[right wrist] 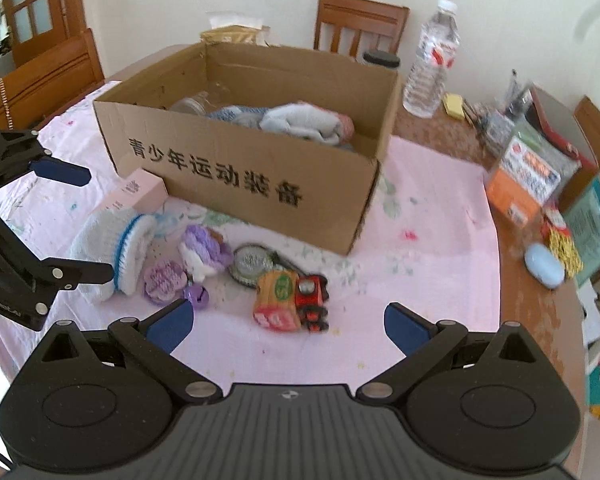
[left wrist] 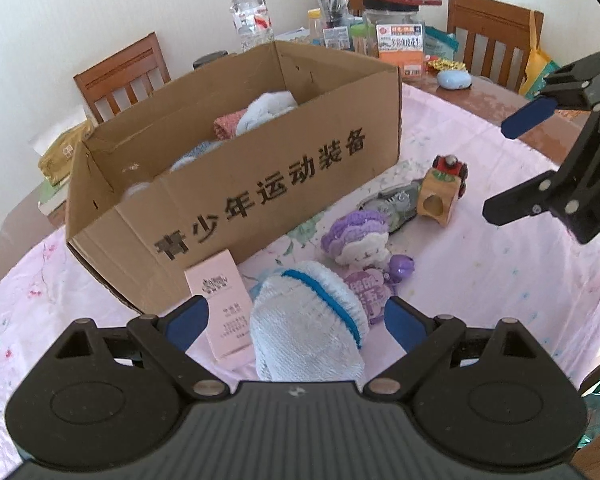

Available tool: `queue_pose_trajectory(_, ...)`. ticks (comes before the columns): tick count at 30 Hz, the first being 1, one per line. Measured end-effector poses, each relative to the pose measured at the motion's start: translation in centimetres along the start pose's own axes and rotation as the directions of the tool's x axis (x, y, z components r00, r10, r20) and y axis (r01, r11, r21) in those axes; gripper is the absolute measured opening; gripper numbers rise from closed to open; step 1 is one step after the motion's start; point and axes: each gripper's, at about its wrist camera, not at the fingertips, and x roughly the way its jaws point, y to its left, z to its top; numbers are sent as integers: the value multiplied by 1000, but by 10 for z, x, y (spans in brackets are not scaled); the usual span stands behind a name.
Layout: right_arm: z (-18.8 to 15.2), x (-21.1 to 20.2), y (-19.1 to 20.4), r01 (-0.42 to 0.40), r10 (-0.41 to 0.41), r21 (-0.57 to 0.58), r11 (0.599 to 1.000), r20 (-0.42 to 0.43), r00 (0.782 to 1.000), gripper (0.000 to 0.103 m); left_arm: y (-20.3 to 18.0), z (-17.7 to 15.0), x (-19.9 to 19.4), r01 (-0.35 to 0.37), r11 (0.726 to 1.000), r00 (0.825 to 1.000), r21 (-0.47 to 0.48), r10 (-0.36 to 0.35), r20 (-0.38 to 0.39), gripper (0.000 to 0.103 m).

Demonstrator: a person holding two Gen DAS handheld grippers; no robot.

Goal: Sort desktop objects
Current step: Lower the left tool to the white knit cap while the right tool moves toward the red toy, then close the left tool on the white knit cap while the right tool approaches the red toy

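Both wrist views look down, close, sharing the cardboard box (left wrist: 236, 168) (opposite sides).

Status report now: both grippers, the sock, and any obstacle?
Left gripper open, astride blue sock. Right gripper open, empty, above toy train. Pink box touches sock.

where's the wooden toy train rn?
Toy train lies on the pink cloth ahead of the open right gripper, off the cardboard box's near right corner, beside the purple plush.

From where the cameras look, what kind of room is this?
Probably a home dining room: wooden chairs stand around a round table with a pink flowered cloth, and household clutter, such as a water bottle, lies on it.
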Motion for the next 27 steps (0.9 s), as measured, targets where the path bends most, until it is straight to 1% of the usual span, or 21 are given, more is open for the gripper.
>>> queue_pose_trajectory(6,-8,6,-8,-24,26,73,997,-35,999,103,-2,-4,4,-42,996,999,-77,41,-8,94)
queue_pose_trajectory(9,-10,8,-8,-33,36,76,997,-38,999,103,-3,-7,5,-36,993,999,-117,34,-16,92)
queue_pose_trajectory(12,-10,9,-7,-35,38,66,997,-40,998,103,-8,-9,7,-52,990,998,-130,48,-28,87)
queue_pose_trajectory(14,-9,10,-7,-37,40,65,997,-42,998,103,-9,-9,10,-60,988,998,-146,54,-42,79)
queue_pose_trajectory(15,-9,11,-7,-36,39,65,997,-42,998,103,-9,-9,11,-64,985,997,-158,57,-47,78)
queue_pose_trajectory(18,-9,11,-6,-38,41,61,997,-43,998,103,-10,-10,13,-77,980,996,-183,68,-55,76)
queue_pose_trajectory(20,-10,12,-6,-37,40,58,998,-44,998,103,-10,-11,14,-77,978,996,-196,66,-61,73)
queue_pose_trajectory(27,-8,16,-8,-41,44,69,997,-40,998,103,-11,-12,17,-88,968,995,-234,74,-67,71)
